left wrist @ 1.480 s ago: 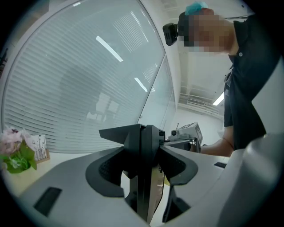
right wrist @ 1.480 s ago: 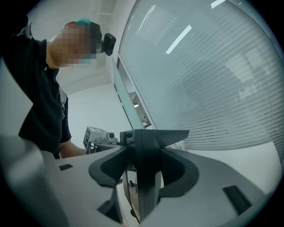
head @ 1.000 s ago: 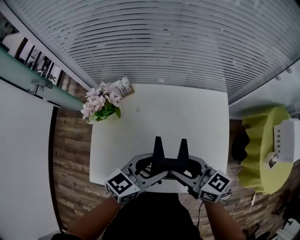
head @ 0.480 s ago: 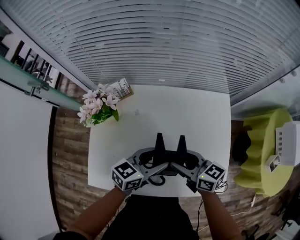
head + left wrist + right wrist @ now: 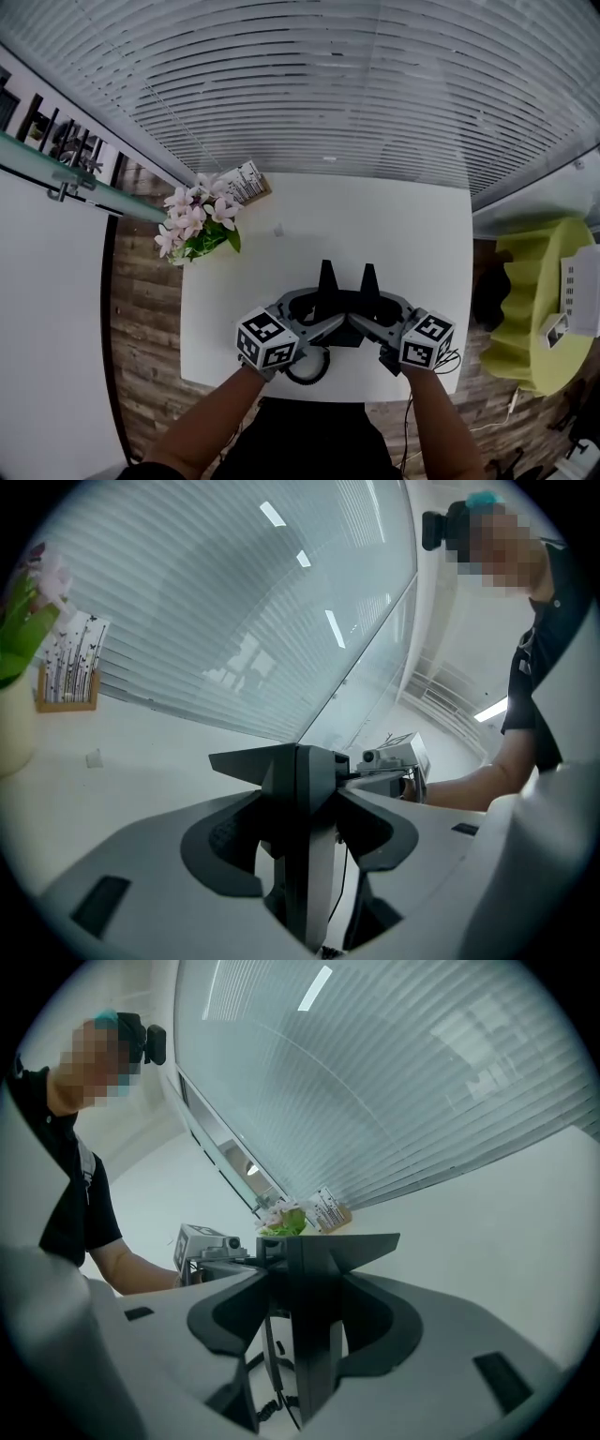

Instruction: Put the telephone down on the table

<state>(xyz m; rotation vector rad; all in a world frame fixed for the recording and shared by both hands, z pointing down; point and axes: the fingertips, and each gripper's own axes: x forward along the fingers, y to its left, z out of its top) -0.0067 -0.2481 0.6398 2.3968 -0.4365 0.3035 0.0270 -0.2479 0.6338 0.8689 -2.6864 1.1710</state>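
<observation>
Backed by a wide wall of slatted blinds (image 5: 356, 94). Laid underfoot with wood-plank floor (image 5: 141, 309). Centred on a white square table (image 5: 394, 234); flanked off its right side by a yellow-green round stand (image 5: 530, 309).

Reaching in from the near edge with both forearms, left arm (image 5: 202, 427) and right arm (image 5: 433, 427), converging so the hands face each other. Left gripper (image 5: 323, 314) aimed across toward the right, right gripper (image 5: 367, 314) aimed back toward the left, both tipped a little downward, marker cubes nearest the body.

Clamped wide on each side: jaws of both grippers well spread, pads pressed on opposite ends of the dark telephone (image 5: 344, 330), shared between the two.

Held low over the near-middle strip of the table; cannot tell whether its underside touches the top. Appears to run lengthwise side to side, gripper to gripper; seen edge-on and upright in both gripper views. Two dark points at its far side, aimed away from the body toward the blinds.

Pink flowers (image 5: 197, 220) in a pot at the far-left corner, well apart from the telephone. Small holder of printed cards (image 5: 246, 180) just beside them.

Coiled black cord (image 5: 307, 367) below the left gripper, at the near table edge.
</observation>
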